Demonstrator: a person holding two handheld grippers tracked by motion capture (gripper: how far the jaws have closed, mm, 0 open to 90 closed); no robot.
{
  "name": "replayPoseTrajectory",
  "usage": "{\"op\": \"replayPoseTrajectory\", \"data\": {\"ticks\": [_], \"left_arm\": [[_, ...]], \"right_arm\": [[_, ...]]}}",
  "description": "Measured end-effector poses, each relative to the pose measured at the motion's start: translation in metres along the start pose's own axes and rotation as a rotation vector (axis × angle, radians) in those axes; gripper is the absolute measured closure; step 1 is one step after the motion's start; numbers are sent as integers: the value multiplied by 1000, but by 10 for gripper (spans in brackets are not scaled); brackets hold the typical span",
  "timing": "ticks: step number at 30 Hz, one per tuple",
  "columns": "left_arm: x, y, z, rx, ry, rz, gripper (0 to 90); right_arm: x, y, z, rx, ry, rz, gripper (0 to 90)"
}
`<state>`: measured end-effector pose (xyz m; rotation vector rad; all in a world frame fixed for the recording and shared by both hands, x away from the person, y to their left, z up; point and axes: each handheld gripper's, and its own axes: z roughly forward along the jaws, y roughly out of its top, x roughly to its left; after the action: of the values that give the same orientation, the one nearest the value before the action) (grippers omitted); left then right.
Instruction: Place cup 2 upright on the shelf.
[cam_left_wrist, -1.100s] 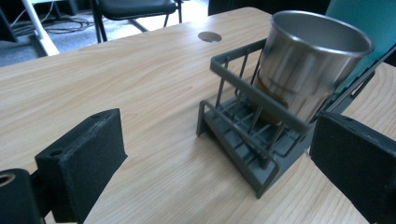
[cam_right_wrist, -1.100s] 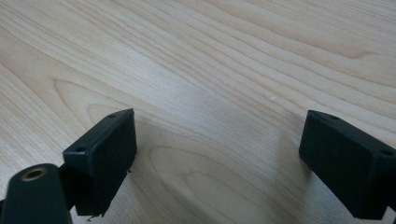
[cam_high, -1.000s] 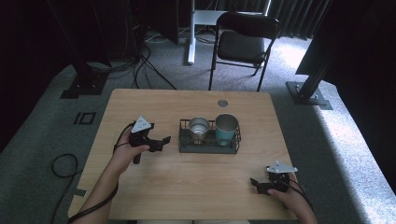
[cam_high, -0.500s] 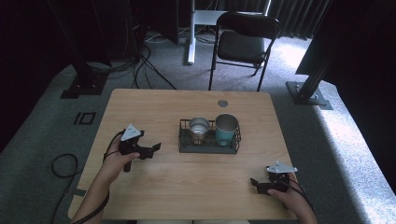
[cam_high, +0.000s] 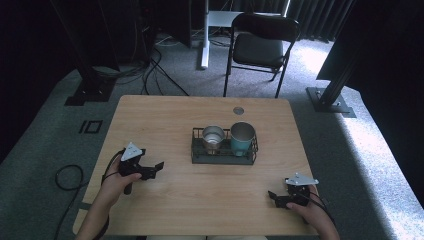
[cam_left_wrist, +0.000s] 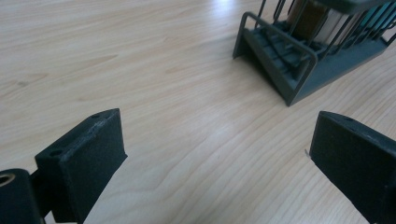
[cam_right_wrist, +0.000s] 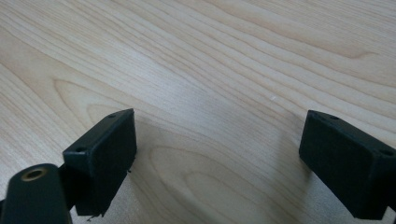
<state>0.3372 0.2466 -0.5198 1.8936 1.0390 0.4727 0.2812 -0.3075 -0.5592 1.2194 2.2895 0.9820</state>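
From above, the high view takes in the whole light wooden bench and, in the middle of the frame, a dark wire basket holding a steel cup beside a teal cup. The left gripper sits at lower left of that frame, well apart from the basket; the right gripper rests at lower right. A black folding chair stands on grey carpet beyond.

The left gripper view adds close detail: the basket's thin bars and sloped end at upper right, and matte, blocky black fingers spread wide over bare wood grain, holding nothing. The right gripper view shows its fingers equally wide apart and empty above the grain.
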Motion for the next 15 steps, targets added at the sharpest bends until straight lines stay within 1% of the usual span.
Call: {"op": "replayPoseTrajectory", "data": {"ticks": [3, 9, 11, 13, 15], "left_arm": [[0, -6, -4, 4, 9, -8, 40], [2, -17, -11, 33, 29, -2, 40], [2, -21, -13, 31, 39, -14, 40], [1, -25, -16, 48, 51, -20, 39], [1, -29, -18, 61, 62, -17, 40]], "right_arm": [[0, 0, 0, 0, 0, 0, 107], [0, 0, 0, 1, 0, 1, 108], [0, 0, 0, 0, 0, 1, 107], [0, 0, 0, 0, 0, 1, 107], [0, 0, 0, 0, 0, 1, 107]]}}
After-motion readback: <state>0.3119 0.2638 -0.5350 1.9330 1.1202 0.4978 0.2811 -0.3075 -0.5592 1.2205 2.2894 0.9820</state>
